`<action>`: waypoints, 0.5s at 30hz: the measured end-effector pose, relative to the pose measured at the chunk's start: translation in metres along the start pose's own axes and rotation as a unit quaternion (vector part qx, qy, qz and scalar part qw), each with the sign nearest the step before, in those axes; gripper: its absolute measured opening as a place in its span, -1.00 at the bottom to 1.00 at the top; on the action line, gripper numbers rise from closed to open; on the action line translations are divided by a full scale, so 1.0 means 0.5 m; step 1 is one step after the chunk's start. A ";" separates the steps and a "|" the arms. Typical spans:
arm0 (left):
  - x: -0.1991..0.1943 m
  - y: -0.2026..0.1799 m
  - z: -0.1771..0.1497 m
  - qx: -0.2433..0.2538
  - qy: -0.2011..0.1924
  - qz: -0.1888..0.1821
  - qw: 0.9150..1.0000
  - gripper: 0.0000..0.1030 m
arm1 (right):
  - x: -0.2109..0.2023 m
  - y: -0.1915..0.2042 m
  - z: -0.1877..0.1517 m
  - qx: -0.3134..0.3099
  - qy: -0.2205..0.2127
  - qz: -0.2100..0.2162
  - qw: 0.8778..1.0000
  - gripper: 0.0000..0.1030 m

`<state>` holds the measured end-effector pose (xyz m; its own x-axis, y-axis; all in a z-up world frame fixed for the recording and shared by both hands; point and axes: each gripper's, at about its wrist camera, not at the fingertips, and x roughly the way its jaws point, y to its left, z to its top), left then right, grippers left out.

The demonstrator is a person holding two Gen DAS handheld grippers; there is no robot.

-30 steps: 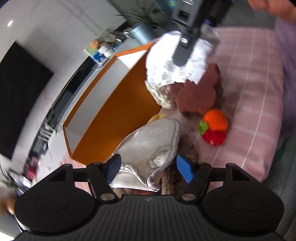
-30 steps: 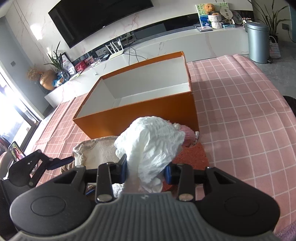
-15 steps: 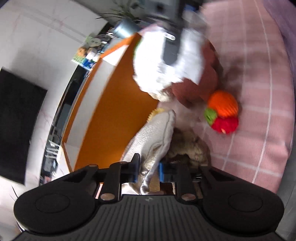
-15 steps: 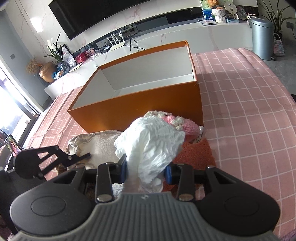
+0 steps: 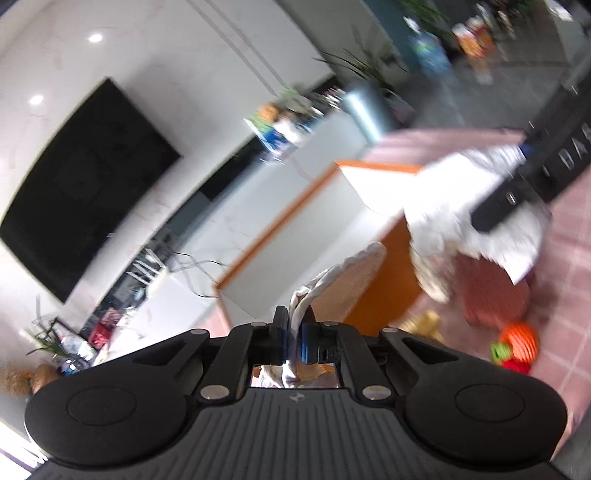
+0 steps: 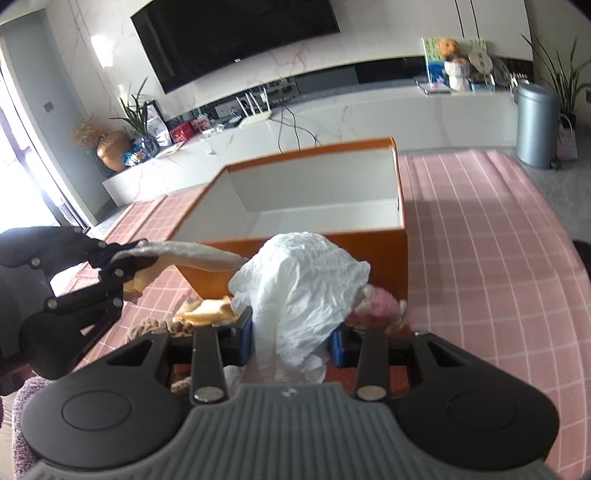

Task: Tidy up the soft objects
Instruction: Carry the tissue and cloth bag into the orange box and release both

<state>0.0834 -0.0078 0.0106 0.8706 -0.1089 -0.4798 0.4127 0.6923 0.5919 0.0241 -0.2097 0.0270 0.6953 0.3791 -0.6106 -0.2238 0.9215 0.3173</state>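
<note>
A large black television (image 6: 236,37) hangs on a pale marble wall (image 6: 388,26) above a long, low white cabinet (image 6: 369,118) strewn with cables. Potted plants (image 6: 138,110) stand at the far left, a grey bin (image 6: 535,125) at the far right. Bright daylight enters through a window (image 6: 22,155) on the left.
</note>
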 end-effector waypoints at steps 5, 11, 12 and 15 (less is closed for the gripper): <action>0.002 0.064 0.052 -0.066 -0.017 0.049 0.996 -0.86 | -0.008 0.023 0.055 -0.031 -0.025 0.008 0.999 -0.25; 0.064 0.131 0.092 -0.116 -0.018 0.070 0.991 -0.86 | 0.050 0.019 0.139 -0.042 -0.022 0.011 0.999 -0.25; 0.076 0.139 0.094 -0.117 -0.012 0.069 0.991 -0.86 | 0.069 0.015 0.152 -0.037 -0.015 0.014 0.999 -0.25; 0.126 0.156 0.095 -0.115 0.014 0.055 0.992 -0.86 | 0.143 -0.006 0.186 -0.027 0.018 0.016 0.999 -0.25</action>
<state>0.1830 0.0056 0.0574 0.8977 -0.0055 -0.4407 0.2408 0.8436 0.4800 0.1379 -0.1931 0.0498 0.6626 0.4098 -0.6270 -0.2818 0.9120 0.2982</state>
